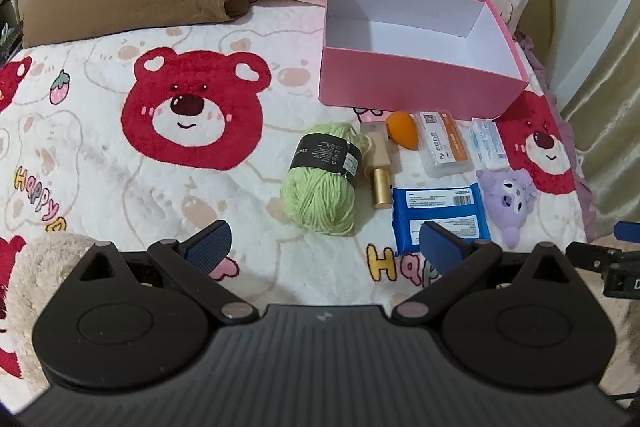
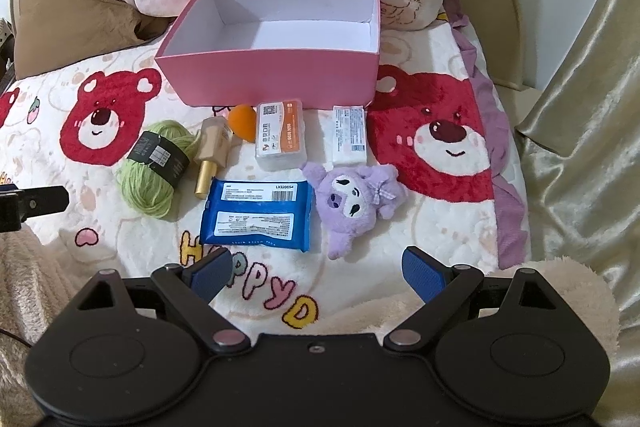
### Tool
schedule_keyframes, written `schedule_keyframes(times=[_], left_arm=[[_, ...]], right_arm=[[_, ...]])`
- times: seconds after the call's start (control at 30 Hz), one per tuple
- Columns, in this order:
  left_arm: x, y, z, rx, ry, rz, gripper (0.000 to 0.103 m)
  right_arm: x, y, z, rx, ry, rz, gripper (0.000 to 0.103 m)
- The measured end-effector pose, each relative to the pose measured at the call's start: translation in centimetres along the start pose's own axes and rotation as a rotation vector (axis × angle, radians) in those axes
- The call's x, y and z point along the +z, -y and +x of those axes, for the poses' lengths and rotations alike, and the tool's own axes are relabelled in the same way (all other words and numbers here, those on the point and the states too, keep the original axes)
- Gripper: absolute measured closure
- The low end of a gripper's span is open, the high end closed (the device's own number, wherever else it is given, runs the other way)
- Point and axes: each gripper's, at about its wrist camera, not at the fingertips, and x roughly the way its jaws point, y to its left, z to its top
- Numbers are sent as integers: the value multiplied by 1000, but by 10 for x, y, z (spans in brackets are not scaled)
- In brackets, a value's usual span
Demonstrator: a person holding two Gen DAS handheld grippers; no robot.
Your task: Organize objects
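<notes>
My left gripper (image 1: pixel 323 245) and right gripper (image 2: pixel 318 273) both hang spread wide, holding nothing, above the blanket (image 1: pixel 120 187). Past them lie seven loose items, one each: green yarn ball (image 2: pixel 154 169), gold-capped bottle (image 2: pixel 210 155), orange sponge (image 2: pixel 242 121), blue wipes pack (image 2: pixel 256 215), orange-labelled case (image 2: pixel 282 135), white packet (image 2: pixel 350 135), purple plush (image 2: pixel 352 203). One pink box (image 2: pixel 272 83) stands open just behind them.

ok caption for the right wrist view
Open hand-held gripper over yarn, wipes and plush before an empty pink box.

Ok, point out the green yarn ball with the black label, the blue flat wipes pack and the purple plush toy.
green yarn ball (image 2: pixel 150 187): right wrist view, on the strands below its label.
blue wipes pack (image 2: pixel 256 217): right wrist view, on its middle.
purple plush toy (image 2: pixel 346 201): right wrist view, on its face.
</notes>
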Motion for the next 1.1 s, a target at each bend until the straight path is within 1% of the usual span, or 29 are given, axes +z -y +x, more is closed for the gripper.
schedule_keyframes(times=[0.23,1.1], left_arm=[[-2,2,0,10,-1,-17,0],[-6,4,-9,-11,5,-26,0]], right_arm=[[-2,-3,-6,6,24,-18,9],[-2,-2,-4,-11,7,-21,9]])
